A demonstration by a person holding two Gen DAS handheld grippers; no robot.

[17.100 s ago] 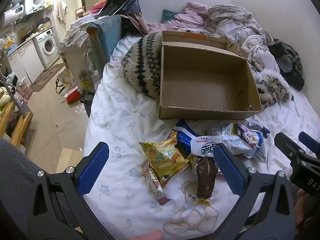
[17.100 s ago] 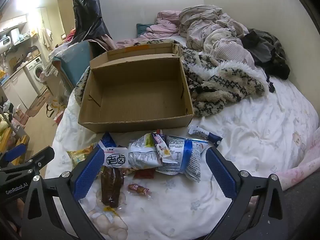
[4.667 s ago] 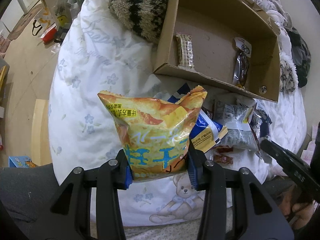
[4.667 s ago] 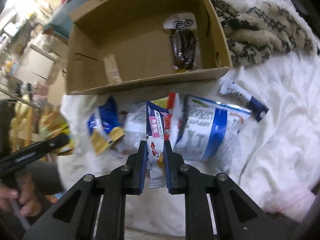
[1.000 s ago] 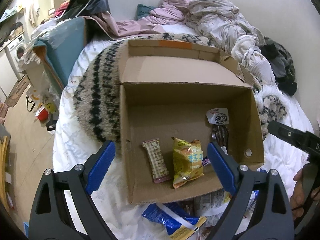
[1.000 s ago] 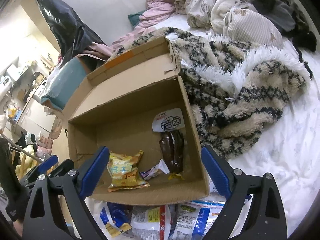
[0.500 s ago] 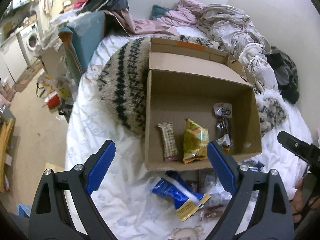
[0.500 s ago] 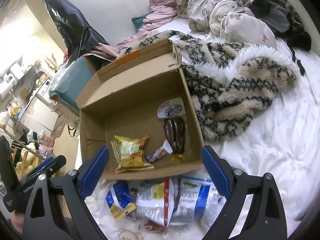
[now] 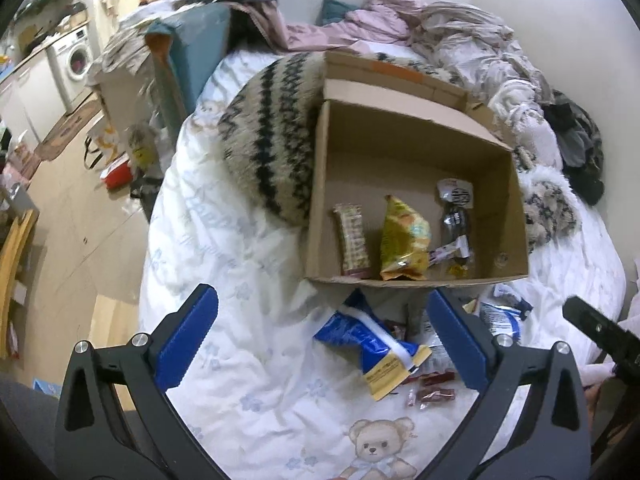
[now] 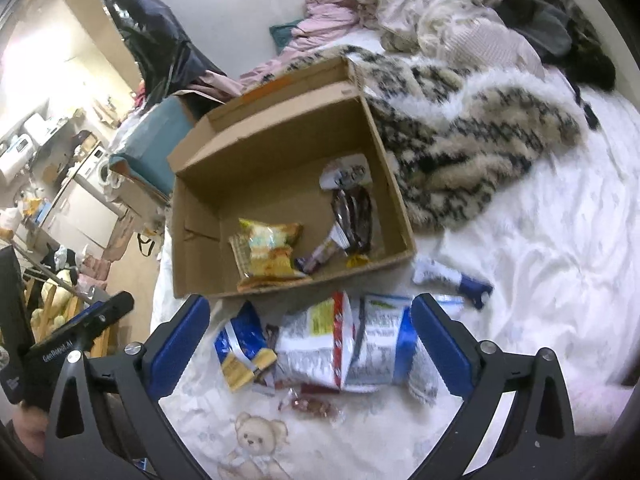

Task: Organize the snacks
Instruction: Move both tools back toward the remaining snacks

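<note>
Both tongs opening, empty, over white bedsheet (image 9: 248, 368); washing machine (image 9: 78, 58), seemingly, beyond.

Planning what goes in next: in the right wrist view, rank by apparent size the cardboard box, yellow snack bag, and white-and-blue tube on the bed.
1. cardboard box
2. yellow snack bag
3. white-and-blue tube, clearly slimmer than the bag, similar length

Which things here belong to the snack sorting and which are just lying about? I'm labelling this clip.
Snack job:
cardboard box
yellow chip bag
wafer bar
dark sausage pack
blue packet
silver-and-blue bags

Lying about:
striped knit blanket
furry patterned throw
crumpled laundry
washing machine
</note>
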